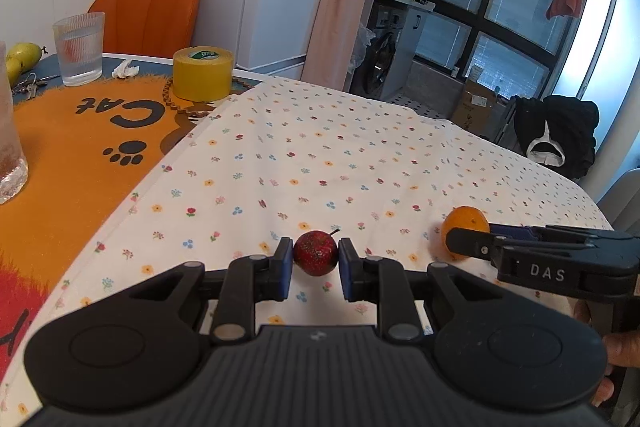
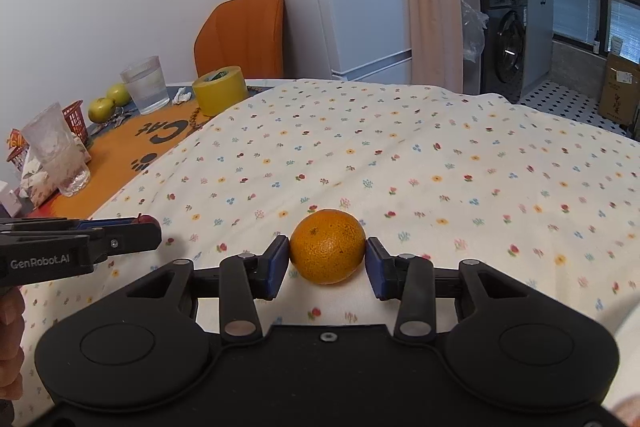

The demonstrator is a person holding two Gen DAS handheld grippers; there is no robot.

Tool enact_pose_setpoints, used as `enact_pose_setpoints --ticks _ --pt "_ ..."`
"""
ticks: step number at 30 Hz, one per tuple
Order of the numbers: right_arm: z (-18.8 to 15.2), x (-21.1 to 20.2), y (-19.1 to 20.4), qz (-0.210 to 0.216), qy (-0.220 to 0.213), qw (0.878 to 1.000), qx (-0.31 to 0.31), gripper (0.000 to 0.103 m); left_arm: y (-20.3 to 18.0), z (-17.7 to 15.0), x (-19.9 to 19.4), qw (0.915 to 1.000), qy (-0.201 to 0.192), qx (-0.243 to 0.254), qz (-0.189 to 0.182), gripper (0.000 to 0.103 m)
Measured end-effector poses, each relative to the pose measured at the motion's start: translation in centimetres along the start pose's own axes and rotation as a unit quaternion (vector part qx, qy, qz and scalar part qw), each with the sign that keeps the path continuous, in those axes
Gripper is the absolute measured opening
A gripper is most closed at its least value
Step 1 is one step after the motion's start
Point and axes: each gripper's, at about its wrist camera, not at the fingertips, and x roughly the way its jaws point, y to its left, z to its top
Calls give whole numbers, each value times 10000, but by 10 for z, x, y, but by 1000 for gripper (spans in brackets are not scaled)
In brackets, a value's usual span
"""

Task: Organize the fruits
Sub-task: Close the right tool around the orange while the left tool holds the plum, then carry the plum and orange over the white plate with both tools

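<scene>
Orange point(image 2: 327, 246) sits on the flowery cloth point(image 2: 400, 155) covering the bench, right tool point(image 2: 327, 261) clamped on it, left tool point(image 1: 315, 261) clamped on a small red fruit point(image 1: 315, 253); washing machine point(image 2: 505, 47), orange chair point(image 2: 244, 31) behind

- We are reading "DAS" in white letters on the side of the right gripper point(image 1: 460, 245), seen from the left wrist.
- We are reading "GenRobot.AI" on the side of the left gripper point(image 2: 148, 227), seen from the right wrist.
- We are making out "Cat", upside down, in dark letters on the orange mat point(image 1: 80, 131), beside a paw print.
</scene>
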Motion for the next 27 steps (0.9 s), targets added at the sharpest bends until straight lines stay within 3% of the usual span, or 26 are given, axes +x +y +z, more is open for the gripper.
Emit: enact_pose_setpoints --ticks 27 --pt "-26 -108 -15 -149 -676 9974 214 39 -63 -9 -41 9975 -206 428 -525 22"
